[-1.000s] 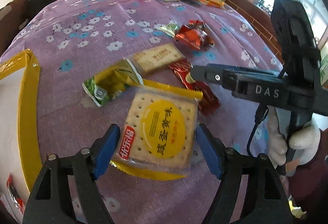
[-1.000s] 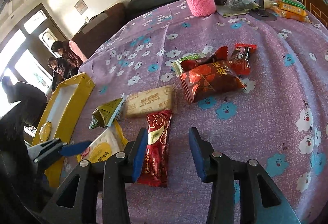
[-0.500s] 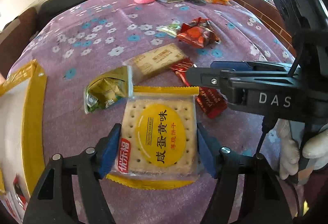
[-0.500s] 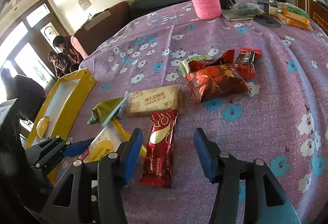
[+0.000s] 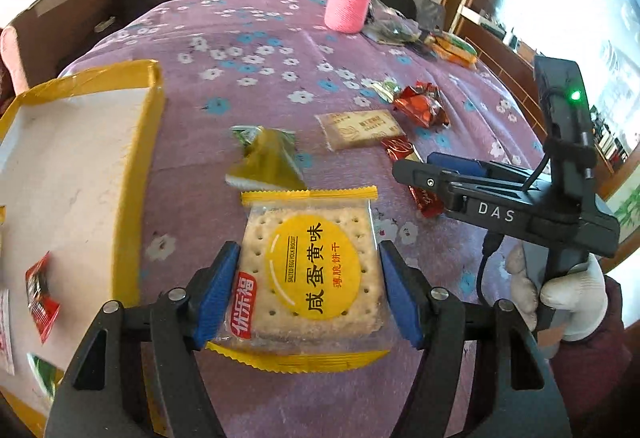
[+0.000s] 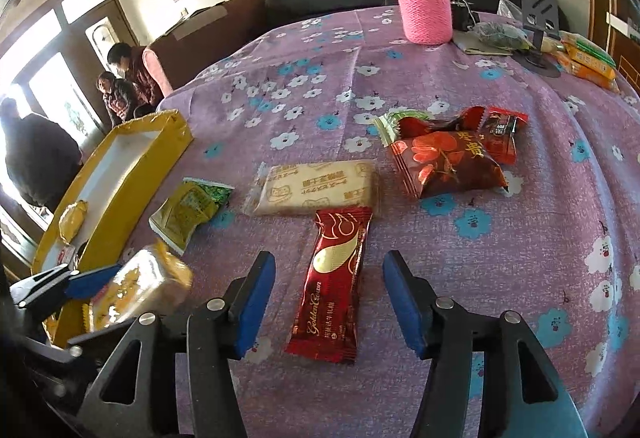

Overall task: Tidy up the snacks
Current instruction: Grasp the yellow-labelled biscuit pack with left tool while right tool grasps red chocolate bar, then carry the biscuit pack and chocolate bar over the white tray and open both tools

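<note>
Left wrist view first: we have the square yellow-labelled cracker packet (image 5: 312,270) clamped between the blue pads of our left gripper (image 5: 310,294), lifted off the purple flowered tablecloth (image 5: 260,49). We judge we're mid-carry; the next move calls for swinging it over the yellow-rimmed white tray (image 5: 148,141) at the left of frame and letting go. Over in the right wrist view, our right gripper (image 6: 328,302) is opening its jaws around the long red foil snack bar (image 6: 334,278), which lies flat at lower centre, between the pads but untouched. It needs a squeeze on that bar next.
</note>
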`<state>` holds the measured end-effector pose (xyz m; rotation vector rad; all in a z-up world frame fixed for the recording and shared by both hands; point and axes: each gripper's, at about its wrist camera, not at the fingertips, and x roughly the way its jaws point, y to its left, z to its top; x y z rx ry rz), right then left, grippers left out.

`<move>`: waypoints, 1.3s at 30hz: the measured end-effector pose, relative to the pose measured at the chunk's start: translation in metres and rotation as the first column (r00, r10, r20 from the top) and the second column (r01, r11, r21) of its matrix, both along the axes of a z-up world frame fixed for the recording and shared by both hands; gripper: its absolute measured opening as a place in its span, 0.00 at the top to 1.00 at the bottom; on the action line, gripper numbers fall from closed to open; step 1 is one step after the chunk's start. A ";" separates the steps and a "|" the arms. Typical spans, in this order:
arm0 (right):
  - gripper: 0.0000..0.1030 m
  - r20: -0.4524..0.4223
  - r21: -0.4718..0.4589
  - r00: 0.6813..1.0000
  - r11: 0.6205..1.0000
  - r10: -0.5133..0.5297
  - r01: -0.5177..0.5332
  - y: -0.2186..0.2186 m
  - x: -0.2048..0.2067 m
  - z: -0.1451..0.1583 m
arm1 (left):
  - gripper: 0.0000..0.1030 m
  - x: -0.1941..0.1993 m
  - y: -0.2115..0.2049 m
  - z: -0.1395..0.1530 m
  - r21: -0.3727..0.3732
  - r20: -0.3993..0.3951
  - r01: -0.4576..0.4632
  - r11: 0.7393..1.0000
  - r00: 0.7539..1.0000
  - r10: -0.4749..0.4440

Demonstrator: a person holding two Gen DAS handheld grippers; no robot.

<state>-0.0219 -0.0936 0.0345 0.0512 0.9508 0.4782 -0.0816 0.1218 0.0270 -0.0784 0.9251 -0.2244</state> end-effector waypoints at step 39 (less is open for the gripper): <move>0.74 0.089 0.098 0.961 0.958 0.260 -0.268 0.120 -0.069 0.098 | 0.33 -0.063 0.196 0.041 -0.158 0.116 -0.373 0.914 0.912 0.393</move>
